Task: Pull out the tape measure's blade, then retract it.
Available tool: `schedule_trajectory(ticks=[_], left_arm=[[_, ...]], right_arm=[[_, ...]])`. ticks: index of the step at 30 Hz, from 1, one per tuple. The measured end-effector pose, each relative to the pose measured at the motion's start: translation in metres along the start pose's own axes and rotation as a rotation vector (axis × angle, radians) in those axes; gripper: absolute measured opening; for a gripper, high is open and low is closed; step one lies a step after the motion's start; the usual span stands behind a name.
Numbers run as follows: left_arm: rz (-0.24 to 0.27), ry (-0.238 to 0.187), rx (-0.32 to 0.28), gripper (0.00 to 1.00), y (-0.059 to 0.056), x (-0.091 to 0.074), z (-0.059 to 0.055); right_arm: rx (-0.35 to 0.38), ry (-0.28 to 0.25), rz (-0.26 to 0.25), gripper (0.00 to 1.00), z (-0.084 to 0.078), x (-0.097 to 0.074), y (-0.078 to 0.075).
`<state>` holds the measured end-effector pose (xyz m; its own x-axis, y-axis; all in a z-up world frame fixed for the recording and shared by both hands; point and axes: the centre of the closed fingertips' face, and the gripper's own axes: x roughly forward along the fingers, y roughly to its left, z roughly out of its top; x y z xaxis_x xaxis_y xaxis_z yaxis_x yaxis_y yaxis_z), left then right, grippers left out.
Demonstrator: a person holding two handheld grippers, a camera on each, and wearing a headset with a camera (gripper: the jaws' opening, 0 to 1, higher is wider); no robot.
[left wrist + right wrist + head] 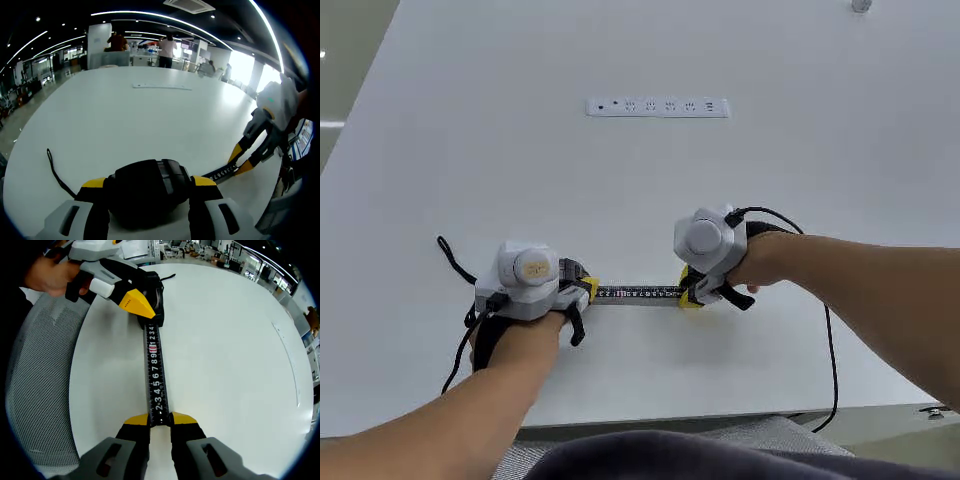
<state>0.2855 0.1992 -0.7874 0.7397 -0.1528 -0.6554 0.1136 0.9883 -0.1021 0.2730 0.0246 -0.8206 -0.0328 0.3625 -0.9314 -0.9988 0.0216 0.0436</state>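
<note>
The black tape measure case sits on the white table between the yellow-tipped fingers of my left gripper, which is shut on it; in the head view that gripper is at the lower left. A short length of black blade with white numbers runs from the case to my right gripper, which is shut on the blade's end. In the head view the right gripper is right of centre. The case's black wrist strap trails left.
A white power strip lies at the far middle of the table. Black cables hang from both grippers over the table's near edge. A grey mesh chair stands below the near edge. People stand in the far background of the left gripper view.
</note>
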Motion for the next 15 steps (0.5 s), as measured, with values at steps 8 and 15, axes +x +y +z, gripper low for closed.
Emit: schedule_trajectory(ticks=[8,15], left_arm=[[0.0,0.001,0.0,0.61,0.0002,-0.0007,0.0003],[0.0,0.001,-0.001,0.61,0.0,-0.0008,0.0002]], right_arm=[[-0.005,-0.006,0.002,0.15,0.0047,0.0017,-0.0001],[-0.002,-0.011,0.001,0.15,0.0082,0.0027,0.0015]])
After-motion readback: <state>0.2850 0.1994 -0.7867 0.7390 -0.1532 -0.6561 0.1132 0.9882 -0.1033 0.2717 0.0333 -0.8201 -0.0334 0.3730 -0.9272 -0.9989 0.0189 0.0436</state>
